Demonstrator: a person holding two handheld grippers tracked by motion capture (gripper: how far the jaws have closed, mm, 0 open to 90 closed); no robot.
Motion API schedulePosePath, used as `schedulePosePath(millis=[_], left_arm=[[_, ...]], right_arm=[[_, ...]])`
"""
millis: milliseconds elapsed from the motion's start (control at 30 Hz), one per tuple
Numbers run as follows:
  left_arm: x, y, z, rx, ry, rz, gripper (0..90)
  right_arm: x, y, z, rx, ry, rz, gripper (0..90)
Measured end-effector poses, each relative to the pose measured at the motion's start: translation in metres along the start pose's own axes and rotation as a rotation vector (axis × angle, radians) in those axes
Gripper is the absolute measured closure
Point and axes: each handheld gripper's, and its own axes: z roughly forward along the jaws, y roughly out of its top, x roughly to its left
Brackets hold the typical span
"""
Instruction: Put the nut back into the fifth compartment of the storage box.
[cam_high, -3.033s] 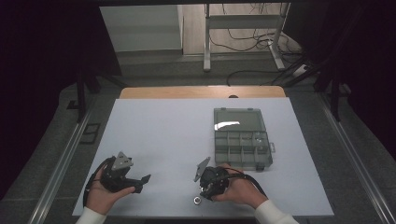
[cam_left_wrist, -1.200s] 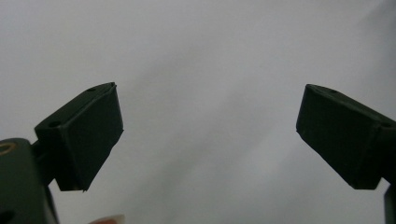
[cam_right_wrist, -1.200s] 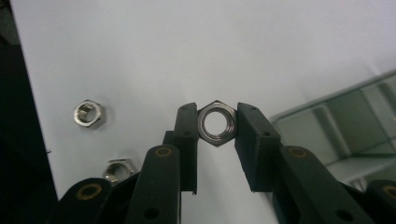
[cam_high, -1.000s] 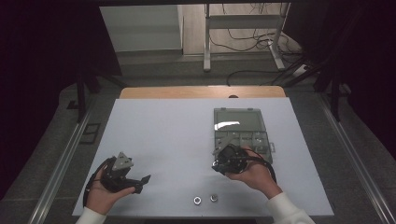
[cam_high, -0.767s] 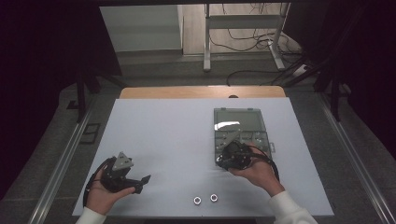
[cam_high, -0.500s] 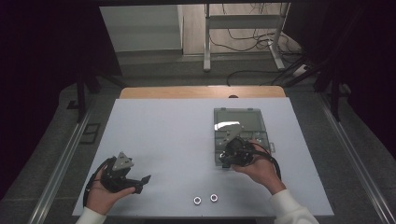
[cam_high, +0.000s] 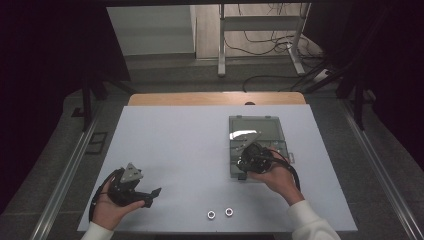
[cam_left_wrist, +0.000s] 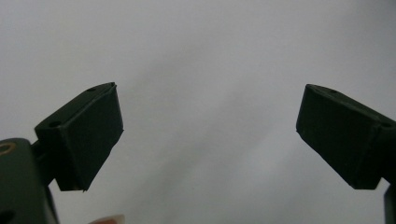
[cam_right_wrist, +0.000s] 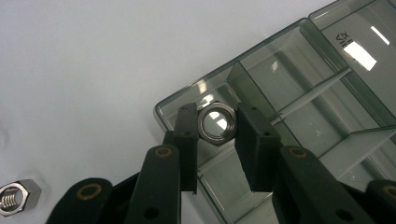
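My right gripper (cam_right_wrist: 215, 125) is shut on a shiny steel nut (cam_right_wrist: 216, 123), held over the near left corner compartment of a clear grey compartment box (cam_right_wrist: 299, 93). From the high view, that gripper (cam_high: 250, 160) hangs above the box (cam_high: 260, 131) at its near left part. Two more nuts (cam_high: 211, 215) (cam_high: 229, 212) lie on the white table near its front edge; one nut (cam_right_wrist: 16, 196) shows at the lower left of the right gripper view. My left gripper (cam_high: 150, 195) rests low at the front left, jaws open with nothing between its fingertips (cam_left_wrist: 84, 135).
The white table top (cam_high: 175, 145) has a wooden strip (cam_high: 215, 98) along its far edge. Beyond it stand a metal frame (cam_high: 260, 35) and loose cables (cam_high: 280, 45) on the floor. Rails run along both sides of the table.
My right hand carried the nut from the table's front edge up and away to the box's near left corner. Two nuts stayed on the table. The left hand kept still.
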Motion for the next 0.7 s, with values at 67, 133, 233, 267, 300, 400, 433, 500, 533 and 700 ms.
schedulePosePath(millis=[67,133,233,267,300,400,433,500,533,700], left_arm=[[-0.0001,-0.0001,0.0002,0.001,0.0,0.0,7.5],[-0.0001,-0.0002,0.0004,0.001,-0.002,0.002,7.5],[0.0003,-0.0001,0.001,0.003,-0.002,0.002,7.5],[0.0003,-0.0001,0.001,0.003,-0.002,0.002,7.5],[0.0001,0.0,0.0009,0.003,-0.002,0.002,7.5],[-0.0006,0.0001,0.0006,0.0,-0.002,0.0,7.5],[-0.0006,0.0001,0.0004,0.001,-0.001,0.0,7.5],[-0.0007,0.0,0.0005,0.002,-0.002,0.0,7.5],[-0.0007,0.0,0.0005,0.002,-0.002,0.0,7.5],[-0.0004,-0.0003,0.0007,0.003,-0.004,-0.001,7.5]], right_arm=[[-0.0002,0.0001,0.0003,0.001,-0.002,0.002,70.4],[-0.0011,0.0004,0.0012,-0.002,-0.005,0.008,70.4],[-0.0028,0.0008,0.0036,0.001,-0.009,0.007,70.3],[-0.0029,0.001,0.0044,0.002,-0.009,0.008,70.3],[-0.0029,0.001,0.0044,0.002,-0.009,0.008,70.3],[-0.0024,0.0018,0.0066,0.007,-0.008,0.01,70.2],[-0.0024,0.002,0.0069,0.005,-0.008,0.011,70.1],[-0.0029,0.0022,0.007,-0.006,-0.01,0.016,67.0],[-0.0029,0.0022,0.007,-0.006,-0.01,0.016,67.0],[-0.0052,0.0028,0.0056,-0.035,0.0,0.057,26.2]])
